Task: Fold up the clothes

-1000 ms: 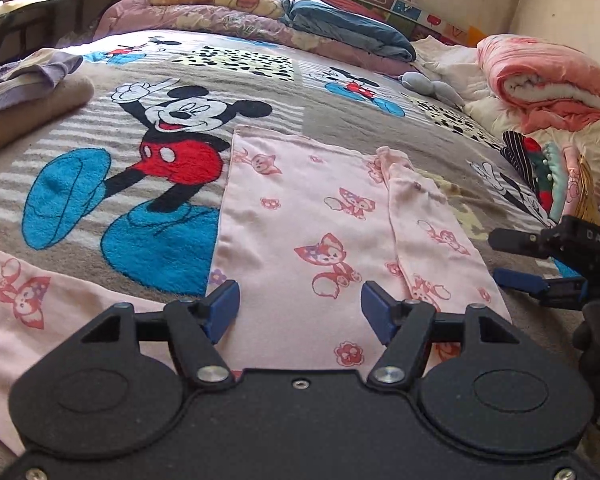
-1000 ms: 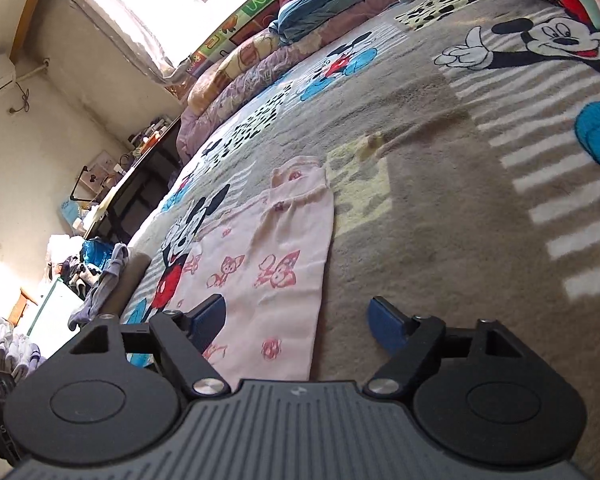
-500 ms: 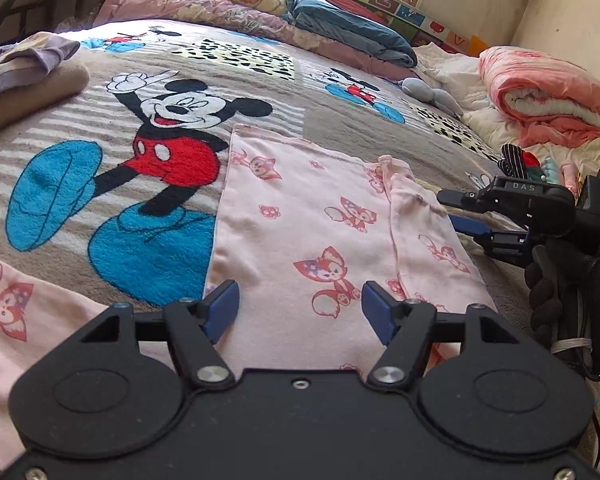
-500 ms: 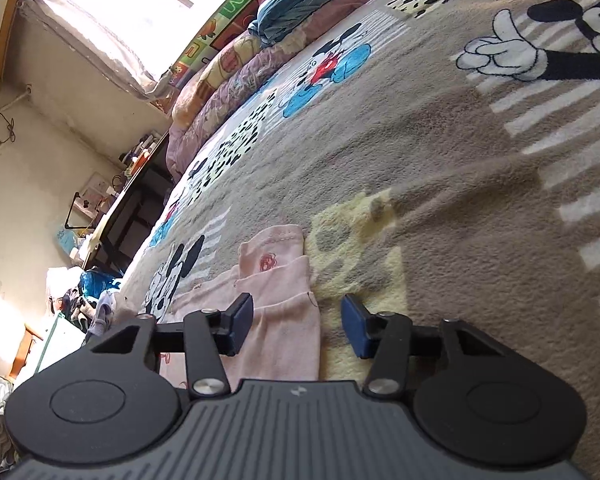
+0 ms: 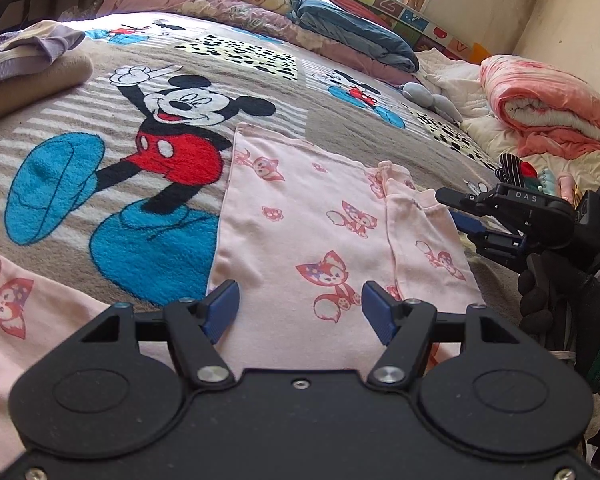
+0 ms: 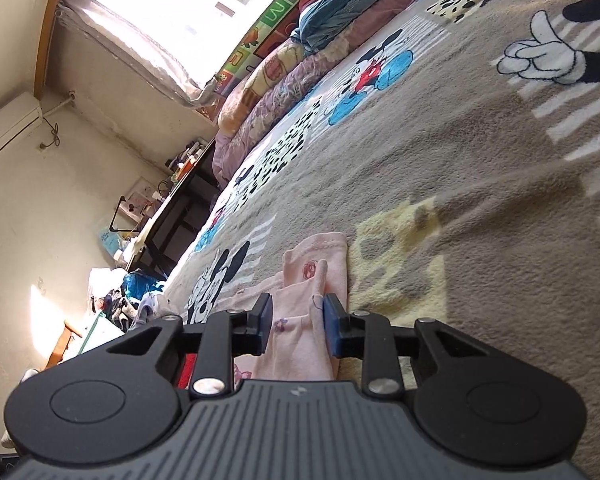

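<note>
1. Right gripper (image 6: pixel 297 317): a second ago off the garment's edge with jaws wide; now low over the pink garment (image 5: pixel 312 240) at its folded strip (image 6: pixel 320 276).
2. Jaws now narrowed, a ridge of pink cloth between the pads; a gap remains.
3. In the left view it has come in from the right margin to the strip's edge.
</note>
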`<move>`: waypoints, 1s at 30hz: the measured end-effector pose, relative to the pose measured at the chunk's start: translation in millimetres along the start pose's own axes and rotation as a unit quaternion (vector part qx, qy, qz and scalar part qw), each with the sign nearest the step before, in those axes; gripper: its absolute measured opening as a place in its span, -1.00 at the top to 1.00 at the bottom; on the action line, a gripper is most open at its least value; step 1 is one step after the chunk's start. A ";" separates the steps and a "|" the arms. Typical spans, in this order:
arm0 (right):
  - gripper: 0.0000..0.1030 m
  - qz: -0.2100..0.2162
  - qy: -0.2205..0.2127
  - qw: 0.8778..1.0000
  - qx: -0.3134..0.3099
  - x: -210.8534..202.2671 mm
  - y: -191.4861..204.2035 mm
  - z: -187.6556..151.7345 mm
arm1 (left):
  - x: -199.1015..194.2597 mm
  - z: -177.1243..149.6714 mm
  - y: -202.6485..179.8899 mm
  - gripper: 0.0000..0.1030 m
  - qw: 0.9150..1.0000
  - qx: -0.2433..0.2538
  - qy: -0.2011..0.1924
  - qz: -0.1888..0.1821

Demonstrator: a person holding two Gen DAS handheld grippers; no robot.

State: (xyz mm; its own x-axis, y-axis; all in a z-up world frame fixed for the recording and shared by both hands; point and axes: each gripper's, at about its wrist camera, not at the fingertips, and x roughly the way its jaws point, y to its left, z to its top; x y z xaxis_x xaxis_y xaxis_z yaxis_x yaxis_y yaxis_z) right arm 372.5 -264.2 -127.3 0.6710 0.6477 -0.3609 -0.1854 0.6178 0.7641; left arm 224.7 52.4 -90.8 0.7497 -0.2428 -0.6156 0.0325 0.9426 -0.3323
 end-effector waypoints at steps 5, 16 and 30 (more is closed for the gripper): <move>0.43 -0.027 0.018 0.999 -0.027 11.8 4.0 -1.1 | 2.0 -0.3 -0.9 -0.30 1.000 0.005 0.002 0.003; 0.84 -0.054 -0.025 0.994 -0.089 -30.7 44.3 1.5 | 2.2 -0.9 0.0 -0.30 1.000 0.008 0.002 0.004; 0.85 -0.088 -0.127 0.983 -0.095 -146.5 68.9 17.4 | -6.7 -0.7 3.7 -0.30 1.000 -0.007 -0.012 0.002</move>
State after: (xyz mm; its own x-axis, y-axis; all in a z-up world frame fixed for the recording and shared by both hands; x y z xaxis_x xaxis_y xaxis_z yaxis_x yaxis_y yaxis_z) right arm 273.9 -324.3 -12.5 0.8581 0.4058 -0.3146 -0.1652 0.7983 0.5791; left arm 219.3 57.4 -88.4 0.7655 -0.2341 -0.5993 0.0209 0.9400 -0.3404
